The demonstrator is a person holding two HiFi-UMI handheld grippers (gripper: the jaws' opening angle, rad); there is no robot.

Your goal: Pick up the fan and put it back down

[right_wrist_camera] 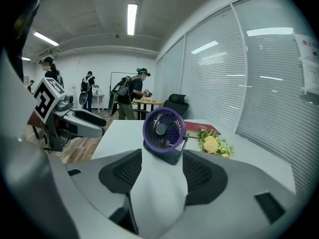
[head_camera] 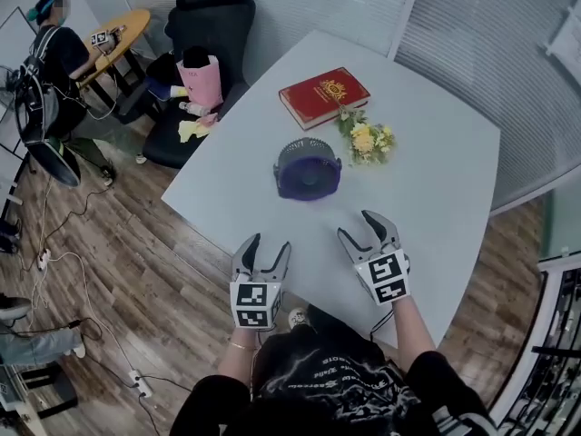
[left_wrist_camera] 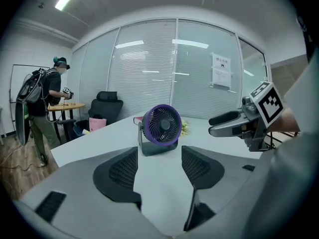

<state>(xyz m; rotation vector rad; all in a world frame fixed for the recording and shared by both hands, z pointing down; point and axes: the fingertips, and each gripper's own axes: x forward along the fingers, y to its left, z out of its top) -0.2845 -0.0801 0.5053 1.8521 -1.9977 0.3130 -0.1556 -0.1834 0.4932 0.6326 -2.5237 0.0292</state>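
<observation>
Ahead of your left gripper point(head_camera: 269, 243) and your right gripper point(head_camera: 359, 225), bare table point(head_camera: 436, 189) runs up to the fan point(head_camera: 309, 169), the only thing standing in either path. Open tabletop also lies between the two grippers. Past the fan the way tightens: the flowers point(head_camera: 367, 140) lie near its far right side, and the red book point(head_camera: 323, 96) lies behind them. Right of your right gripper the surface is bare to its edge. Left of your left gripper the table ends; a black chair point(head_camera: 204, 34) stands well beyond.
</observation>
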